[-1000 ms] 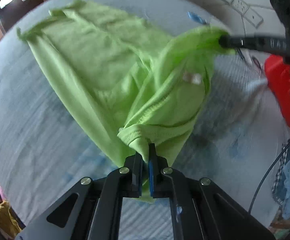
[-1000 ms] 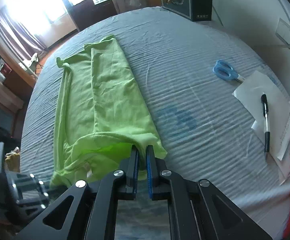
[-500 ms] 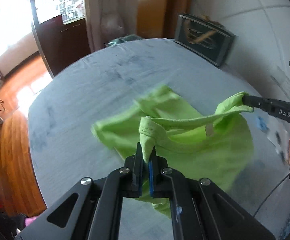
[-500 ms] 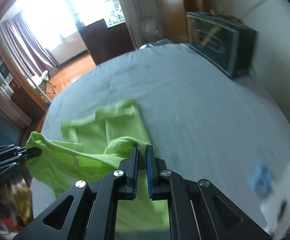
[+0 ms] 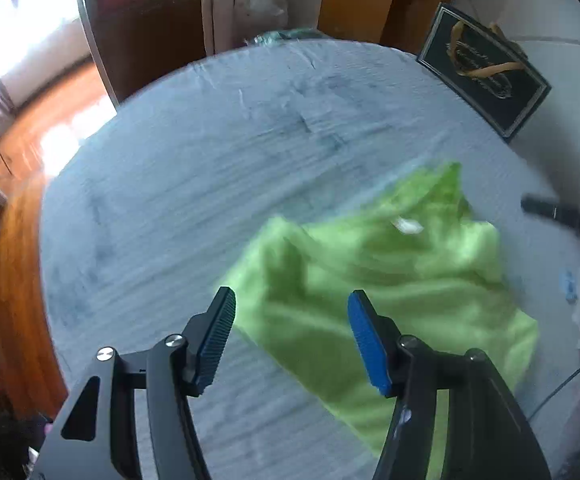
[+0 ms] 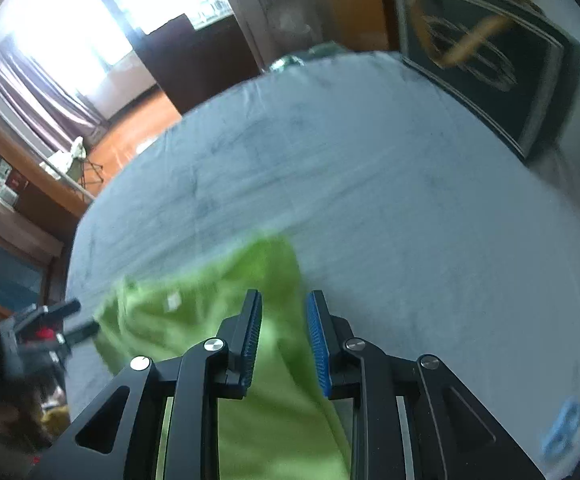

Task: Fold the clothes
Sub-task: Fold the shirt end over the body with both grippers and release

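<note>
A lime-green shirt [image 5: 390,280] lies folded over on the grey bedsheet [image 5: 209,168], blurred by motion. My left gripper [image 5: 290,316] hangs above the shirt's left edge with its jaws opening and no cloth pinched between the pads. In the right wrist view the same shirt [image 6: 209,312] spreads below my right gripper [image 6: 283,328], whose jaws are opening too; the cloth lies under them, not gripped. The right gripper's fingers [image 5: 558,214] show at the right edge of the left wrist view, and the left gripper [image 6: 69,320] appears at the left of the right wrist view.
A dark framed picture [image 5: 486,76] leans against the wall at the bed's far right corner. Blue scissors [image 6: 562,428] lie on the sheet at the right. Wooden floor [image 5: 21,208] runs past the bed's left edge, with a bright window [image 6: 89,20] beyond.
Both grippers carried the shirt's collar end across the bed, folding it over, then let go. Both pairs of jaws, shut on the cloth before, now stand apart.
</note>
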Tool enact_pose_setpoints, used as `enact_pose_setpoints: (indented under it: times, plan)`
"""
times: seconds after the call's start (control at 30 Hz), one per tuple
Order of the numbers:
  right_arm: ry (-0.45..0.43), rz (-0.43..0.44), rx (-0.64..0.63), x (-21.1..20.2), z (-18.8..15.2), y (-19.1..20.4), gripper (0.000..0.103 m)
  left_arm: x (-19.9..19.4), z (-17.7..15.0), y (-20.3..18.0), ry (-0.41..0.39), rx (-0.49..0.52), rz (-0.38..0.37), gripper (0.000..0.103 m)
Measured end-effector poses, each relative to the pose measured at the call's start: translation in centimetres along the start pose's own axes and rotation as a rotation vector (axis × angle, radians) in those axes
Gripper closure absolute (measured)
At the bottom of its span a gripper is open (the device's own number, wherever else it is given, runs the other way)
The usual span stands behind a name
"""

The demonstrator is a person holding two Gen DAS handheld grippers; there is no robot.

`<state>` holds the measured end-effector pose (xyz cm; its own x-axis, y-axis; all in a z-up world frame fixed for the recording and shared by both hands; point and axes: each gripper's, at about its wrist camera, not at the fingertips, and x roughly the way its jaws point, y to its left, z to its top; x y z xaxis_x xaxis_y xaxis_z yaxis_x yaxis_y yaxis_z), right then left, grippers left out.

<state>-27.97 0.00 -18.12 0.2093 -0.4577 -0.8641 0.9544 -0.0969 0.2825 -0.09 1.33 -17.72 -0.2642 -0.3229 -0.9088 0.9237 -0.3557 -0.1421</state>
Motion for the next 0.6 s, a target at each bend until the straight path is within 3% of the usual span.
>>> enact_pose_setpoints:
  times: [0.13, 0.23, 0.43, 0.47, 0.53, 0.6]
  plan:
    - [0.067, -0.022, 0.029, -1.9, -6.2, -2.5, 0.079, 0.6, -4.5, -2.7, 0.084, 0.018, -0.075, 0.045]
    - [0.104, -0.032, 0.043, -2.8, -9.7, -3.8, 0.079, 1.3, -7.9, -5.1, 0.142, 0.046, -0.09, 0.045]
    - [0.111, 0.002, 0.043, -3.1, -12.8, -4.5, 0.079, 1.2, -12.2, -8.8, 0.154, 0.096, -0.081, 0.045]
    - [0.109, 0.002, 0.036, -3.0, -12.9, -4.3, 0.077, 1.3, -12.6, -9.3, 0.145, 0.102, -0.07, 0.045]
    - [0.101, 0.003, 0.029, -2.7, -12.7, -4.0, 0.062, 1.7, -13.1, -10.0, 0.125, 0.115, -0.04, 0.045]
    - [0.09, -0.004, 0.018, -2.2, -12.6, -4.0, 0.054, 1.9, -13.5, -10.7, 0.099, 0.138, -0.004, 0.045]
